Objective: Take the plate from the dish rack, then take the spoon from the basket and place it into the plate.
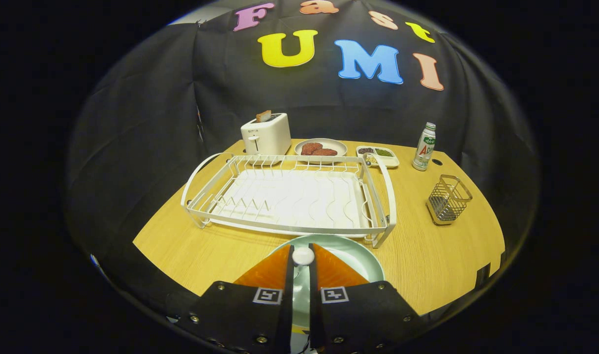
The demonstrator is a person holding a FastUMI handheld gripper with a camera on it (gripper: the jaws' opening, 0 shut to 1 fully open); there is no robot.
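Gripper (303, 258) pinches the white spoon (303, 255), fingers nearly together, right above the plate (363, 258) on the table (201, 250). Rack (289, 196) sits just beyond; basket (448, 199) off right, near a bottle (424, 146). Toaster (266, 133) behind.

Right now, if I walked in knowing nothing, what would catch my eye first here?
Probably the big white dish rack in the middle of the wooden table, standing bare. Just in front of it, a pale green plate lies flat, and the tool hangs over it with its fingers nearly closed on a small white spoon end. Beyond the rack stand a white toaster and a plate of food.
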